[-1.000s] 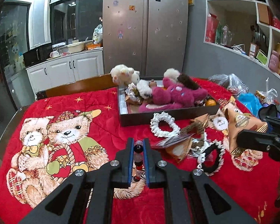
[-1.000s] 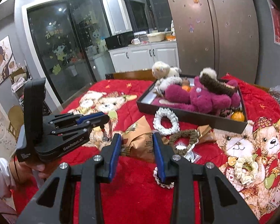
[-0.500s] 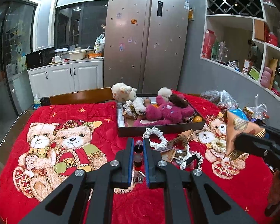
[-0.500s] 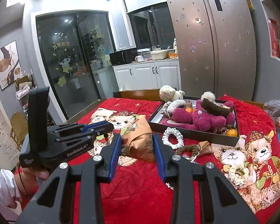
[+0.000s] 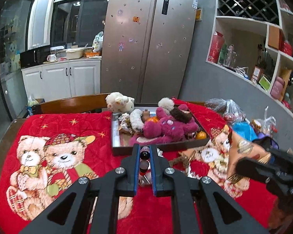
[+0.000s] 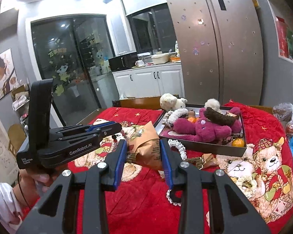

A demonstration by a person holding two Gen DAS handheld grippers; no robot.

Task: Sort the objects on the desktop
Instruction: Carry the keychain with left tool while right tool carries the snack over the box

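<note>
Left tool is pinching a bead string above the red counter. Right tool is clamping a brown paper bag, held up near the toy-filled tray.

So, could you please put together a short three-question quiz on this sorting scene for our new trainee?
1. What does the left gripper hold?
2. True or false: the right gripper is shut on a brown paper packet.
3. Which lies in the dark tray? A) pink plush toy B) white lace ring C) brown paper packet

Key:
1. A string of beads, dark and reddish.
2. True.
3. A; the ring lies on the red blanket in front of the tray.
</note>
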